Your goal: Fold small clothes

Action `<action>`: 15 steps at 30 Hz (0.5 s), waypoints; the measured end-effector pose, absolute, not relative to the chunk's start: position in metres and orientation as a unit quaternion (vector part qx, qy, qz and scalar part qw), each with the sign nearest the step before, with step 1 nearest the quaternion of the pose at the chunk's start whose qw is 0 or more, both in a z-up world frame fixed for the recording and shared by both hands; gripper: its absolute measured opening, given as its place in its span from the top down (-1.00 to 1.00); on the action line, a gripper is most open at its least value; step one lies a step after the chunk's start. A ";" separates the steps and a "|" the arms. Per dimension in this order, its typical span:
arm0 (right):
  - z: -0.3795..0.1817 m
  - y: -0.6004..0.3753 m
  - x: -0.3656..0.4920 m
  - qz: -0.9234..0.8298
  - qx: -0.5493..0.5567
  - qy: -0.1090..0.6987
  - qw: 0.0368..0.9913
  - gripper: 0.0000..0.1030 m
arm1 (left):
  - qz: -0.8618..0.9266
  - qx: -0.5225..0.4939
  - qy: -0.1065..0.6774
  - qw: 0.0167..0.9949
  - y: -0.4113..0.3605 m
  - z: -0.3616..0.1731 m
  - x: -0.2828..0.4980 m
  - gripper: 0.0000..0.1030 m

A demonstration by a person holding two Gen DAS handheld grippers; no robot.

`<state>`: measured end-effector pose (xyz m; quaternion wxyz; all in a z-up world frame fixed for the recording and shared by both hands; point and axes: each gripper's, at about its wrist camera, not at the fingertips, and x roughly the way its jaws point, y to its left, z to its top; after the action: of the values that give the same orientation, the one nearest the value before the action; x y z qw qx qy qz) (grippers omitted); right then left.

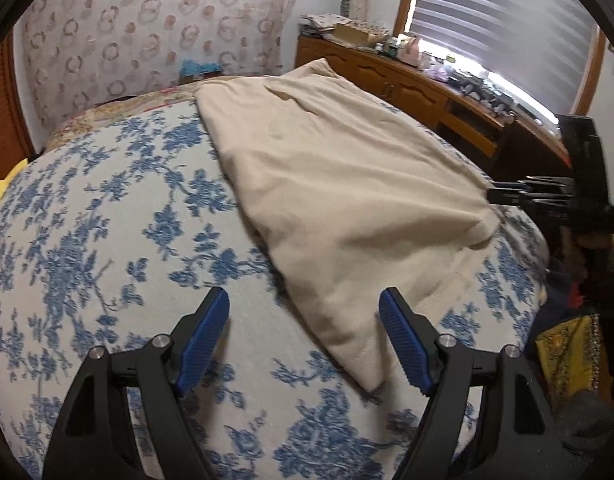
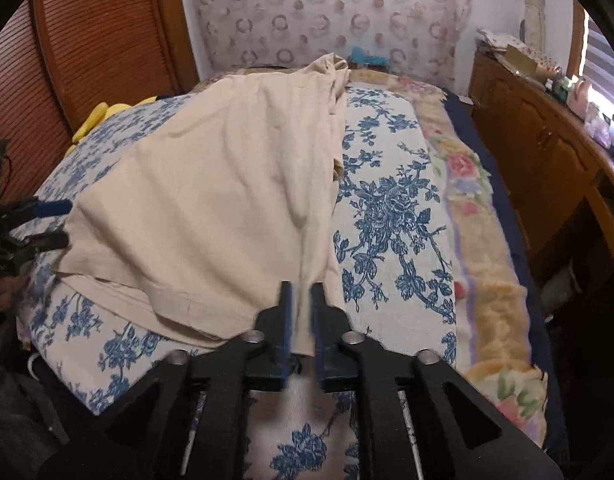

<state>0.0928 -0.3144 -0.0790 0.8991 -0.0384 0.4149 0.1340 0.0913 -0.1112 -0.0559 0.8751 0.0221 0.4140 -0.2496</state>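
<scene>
A cream garment (image 1: 347,168) (image 2: 211,200) lies spread across a bed with a blue-flowered cover (image 1: 107,220) (image 2: 387,208). My left gripper (image 1: 303,294) stands open just over the garment's near corner. The cloth reaches between the blue pads (image 1: 403,340) and neither pad presses on it. In the right wrist view the left gripper (image 2: 65,224) sits at the garment's left edge. My right gripper (image 2: 301,288) has its jaws a narrow gap apart, and a strip of the garment's hem runs loosely between them. It shows as the right gripper (image 1: 493,194) at the cloth's far right corner.
A wooden dresser (image 1: 407,80) (image 2: 547,152) crowded with small items runs along the bed under a window with blinds (image 1: 507,12). A pink-flowered blanket (image 2: 487,240) edges the bed. Yellow cloth (image 2: 99,116) lies by a louvred wooden door (image 2: 87,40). A patterned cover (image 1: 147,20) hangs at the head.
</scene>
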 end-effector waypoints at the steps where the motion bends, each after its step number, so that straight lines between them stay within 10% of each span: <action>1: -0.081 -0.314 0.094 0.134 -0.036 0.415 0.899 0.45 | -0.254 0.023 0.415 0.874 -0.113 -0.056 0.090 -0.33; 15: -0.090 -0.301 0.095 0.111 -0.063 0.406 0.905 0.11 | -0.250 0.037 0.418 0.873 -0.125 -0.061 0.084 -0.05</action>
<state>0.0954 -0.3008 -0.0898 0.9047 -0.0625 0.4064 0.1114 0.0836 -0.1251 -0.0606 0.8728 0.0374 0.4176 -0.2501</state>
